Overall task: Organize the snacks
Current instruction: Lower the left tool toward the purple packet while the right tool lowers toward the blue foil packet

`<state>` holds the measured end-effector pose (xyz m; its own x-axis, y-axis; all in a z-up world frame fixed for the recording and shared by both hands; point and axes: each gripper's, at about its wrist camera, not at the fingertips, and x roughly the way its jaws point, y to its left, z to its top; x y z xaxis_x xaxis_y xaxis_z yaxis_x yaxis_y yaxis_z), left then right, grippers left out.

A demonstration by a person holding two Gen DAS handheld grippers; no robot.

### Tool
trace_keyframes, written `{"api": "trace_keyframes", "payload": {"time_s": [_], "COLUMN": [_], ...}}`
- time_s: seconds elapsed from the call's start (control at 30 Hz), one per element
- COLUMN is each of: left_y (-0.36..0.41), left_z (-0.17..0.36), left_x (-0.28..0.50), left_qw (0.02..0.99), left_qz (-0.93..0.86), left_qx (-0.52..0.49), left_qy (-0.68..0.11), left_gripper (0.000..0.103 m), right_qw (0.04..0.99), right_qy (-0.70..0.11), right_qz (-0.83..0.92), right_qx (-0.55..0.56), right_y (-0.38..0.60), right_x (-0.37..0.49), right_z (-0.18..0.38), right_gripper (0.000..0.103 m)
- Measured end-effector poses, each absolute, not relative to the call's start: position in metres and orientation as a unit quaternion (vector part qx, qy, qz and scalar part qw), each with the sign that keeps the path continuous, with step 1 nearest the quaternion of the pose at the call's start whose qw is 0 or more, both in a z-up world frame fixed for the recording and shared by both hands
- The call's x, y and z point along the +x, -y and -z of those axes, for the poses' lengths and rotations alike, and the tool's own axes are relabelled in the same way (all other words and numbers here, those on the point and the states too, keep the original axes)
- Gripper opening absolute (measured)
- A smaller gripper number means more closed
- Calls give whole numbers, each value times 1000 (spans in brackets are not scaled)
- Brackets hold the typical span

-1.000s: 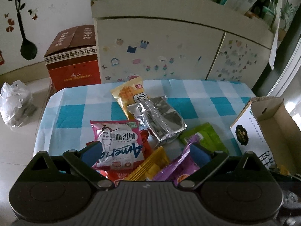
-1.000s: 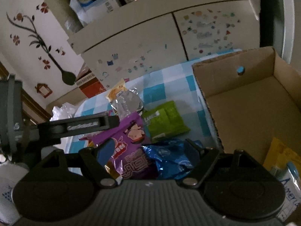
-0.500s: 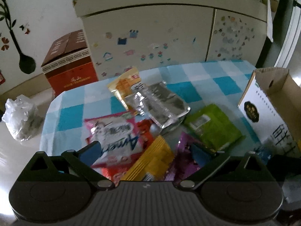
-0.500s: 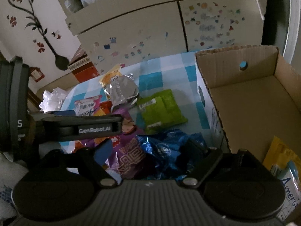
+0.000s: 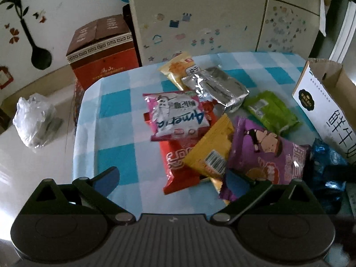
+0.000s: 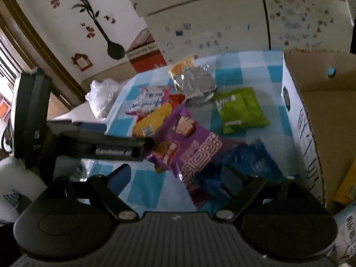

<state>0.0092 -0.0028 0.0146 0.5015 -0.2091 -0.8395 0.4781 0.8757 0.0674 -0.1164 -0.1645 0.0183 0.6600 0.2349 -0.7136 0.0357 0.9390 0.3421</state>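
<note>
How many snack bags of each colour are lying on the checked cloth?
Yellow bags: 2
Silver bag: 1
Pink-and-white bag: 1
Red bag: 1
Green bag: 1
Purple bag: 1
Blue bag: 1
Total: 8

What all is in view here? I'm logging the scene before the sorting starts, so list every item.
purple packet: 1, purple, near edge of the pile
blue packet: 1, blue, beside the carton
yellow packet: 1, yellow, over the red one
red packet: 1, red, under the pile
pink packet: 1, pink and white, pile's left
silver packet: 1, silver, far side
orange packet: 1, orange, behind the silver one
green packet: 1, green, lying apart
carton: 1, brown inside, table's right
tablecloth: 1, blue check
red box: 1, floor
plastic bag: 1, clear, floor
left tongs: open
right tongs: open
</note>
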Motion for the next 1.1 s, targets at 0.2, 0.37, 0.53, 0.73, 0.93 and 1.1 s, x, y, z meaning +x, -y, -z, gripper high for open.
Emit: {"api": "trace_keyframes", "payload": {"time_s": [0.2,0.37,0.53,0.73,0.93,1.1], "left_y": [3,19,42,69,80,87], "left_z": [-25,-33,-40,-29,-13,-9], "left_x": [16,19,17,17,25,26], "left_qw": [868,872,880,877,873,874], "left_qz": [194,208,218,226,210,203], "left_qx": [108,81,90,128,151,169], "left_qy": [-444,-436,-413,-405,-414,-408], "left_gripper": [103,103,103,103,103,103], "right_qw": [909,906,903,894,886,893], "right_qy": [-387,-399,-415,-428,-439,-428], "right_qz": [17,56,33,-25,-59,-48], "right_qx": [152,127,108,134,137,129], "right_y": [176,178,169,162,157,160], "right_x": [-115,-110,-111,-115,-120,-126], "right_z": [-19,-9,-6,-9,-12,-17], "right_gripper": [88,89,93,93,93,91]}}
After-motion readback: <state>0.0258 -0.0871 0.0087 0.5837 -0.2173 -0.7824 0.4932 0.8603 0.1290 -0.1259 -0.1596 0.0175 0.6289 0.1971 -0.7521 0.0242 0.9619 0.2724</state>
